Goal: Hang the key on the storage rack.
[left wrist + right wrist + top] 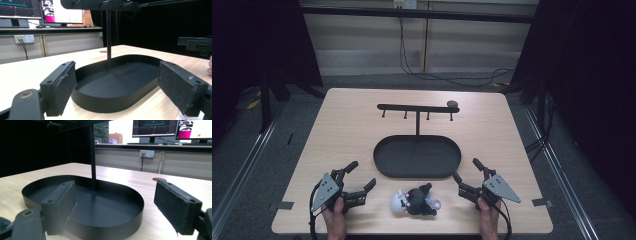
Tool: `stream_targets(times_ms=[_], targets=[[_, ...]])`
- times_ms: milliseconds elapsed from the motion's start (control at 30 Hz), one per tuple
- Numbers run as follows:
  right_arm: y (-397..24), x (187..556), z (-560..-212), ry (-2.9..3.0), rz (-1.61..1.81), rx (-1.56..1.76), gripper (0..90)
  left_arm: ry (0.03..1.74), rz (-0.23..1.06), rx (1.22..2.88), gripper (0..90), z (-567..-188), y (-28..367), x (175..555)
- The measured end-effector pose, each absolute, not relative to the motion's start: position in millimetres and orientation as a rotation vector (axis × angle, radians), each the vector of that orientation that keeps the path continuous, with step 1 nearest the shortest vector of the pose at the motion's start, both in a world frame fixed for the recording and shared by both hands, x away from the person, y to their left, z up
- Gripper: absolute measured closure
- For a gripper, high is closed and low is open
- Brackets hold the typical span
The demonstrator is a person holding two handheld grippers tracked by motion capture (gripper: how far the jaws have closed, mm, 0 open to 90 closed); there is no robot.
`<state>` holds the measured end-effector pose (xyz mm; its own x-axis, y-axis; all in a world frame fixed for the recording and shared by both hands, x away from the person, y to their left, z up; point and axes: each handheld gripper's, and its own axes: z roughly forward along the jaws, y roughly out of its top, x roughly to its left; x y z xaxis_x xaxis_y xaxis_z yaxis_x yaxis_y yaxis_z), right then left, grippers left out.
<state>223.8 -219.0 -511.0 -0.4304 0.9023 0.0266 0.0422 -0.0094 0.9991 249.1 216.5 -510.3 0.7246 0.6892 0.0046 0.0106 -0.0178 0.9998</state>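
A black oval tray (384,162) lies mid-table, and a thin post rises from its far rim to a hook bar (412,108) with several pegs. A small black-and-white plush toy (414,201) lies near the front edge, between the two hands. My left gripper (362,176) stands open left of the toy, angled toward the tray (105,103); its pads (61,87) hold nothing. My right gripper (466,170) stands open right of the toy, with the tray (117,220) between its bare pads (175,207). The other hand's gripper (197,45) shows far right in the left gripper view.
A small dark round object (452,104) rests on the hook bar's right end. Dark curtains flank the table and cables trail on the floor behind. Monitors (160,128) and a wall socket (25,38) sit on a counter beyond the table.
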Motion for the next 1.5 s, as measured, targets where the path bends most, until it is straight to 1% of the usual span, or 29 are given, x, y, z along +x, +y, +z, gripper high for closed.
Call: stream_targets(times_ms=[100, 200, 267, 667, 700, 767, 833, 933, 967, 1033, 1100, 1233, 1367, 1500], targets=[[-219.6, 223.8, -511.0, 1.546, 1.531, 1.021, 14.5, 0.601, 0.593, 1.507, 15.5, -510.4, 216.4, 249.0], [-219.8, 224.1, -510.6, 1.548, 1.518, 1.032, 14.5, 0.596, 0.593, 1.510, 15.5, -510.3, 216.6, 249.2], [-219.7, 223.4, -510.7, 1.547, 1.517, 1.029, 13.0, 0.599, 0.594, 1.509, 15.5, -510.3, 216.6, 249.1], [-216.4, 225.7, -508.1, 1.609, 1.462, 1.079, 16.3, 0.603, 0.594, 1.508, 15.2, -510.2, 216.5, 249.0], [-214.6, 226.4, -506.9, 1.642, 1.453, 1.083, 17.4, 0.602, 0.594, 1.508, 15.2, -510.3, 216.5, 249.0], [-212.6, 227.0, -504.5, 1.689, 1.432, 1.066, 23.6, 0.602, 0.595, 1.508, 15.2, -510.2, 216.5, 249.1], [-211.4, 227.8, -501.3, 1.719, 1.404, 1.067, 22.7, 0.603, 0.595, 1.507, 15.2, -510.3, 216.5, 249.0], [-211.1, 228.8, -497.3, 1.749, 1.433, 1.072, 24.2, 0.603, 0.596, 1.507, 15.2, -510.2, 216.4, 249.1], [-209.7, 228.9, -492.6, 1.795, 1.437, 1.057, 29.5, 0.604, 0.595, 1.508, 15.2, -510.2, 216.4, 249.0], [-207.9, 229.1, -488.6, 1.844, 1.416, 1.050, 35.4, 0.604, 0.595, 1.507, 15.2, -510.2, 216.4, 249.0], [-207.4, 229.4, -484.9, 1.886, 1.396, 1.071, 38.8, 0.604, 0.596, 1.508, 15.2, -510.2, 216.4, 249.0], [-204.4, 229.5, -480.1, 1.939, 1.382, 1.073, 40.7, 0.604, 0.596, 1.508, 15.4, -510.2, 216.5, 249.0], [-200.2, 232.6, -476.0, 2.014, 1.363, 1.082, 48.9, 0.604, 0.596, 1.508, 15.5, -510.2, 216.5, 249.0], [-195.0, 234.3, -470.1, 2.072, 1.325, 1.084, 49.6, 0.604, 0.596, 1.508, 15.5, -510.2, 216.4, 249.0]])
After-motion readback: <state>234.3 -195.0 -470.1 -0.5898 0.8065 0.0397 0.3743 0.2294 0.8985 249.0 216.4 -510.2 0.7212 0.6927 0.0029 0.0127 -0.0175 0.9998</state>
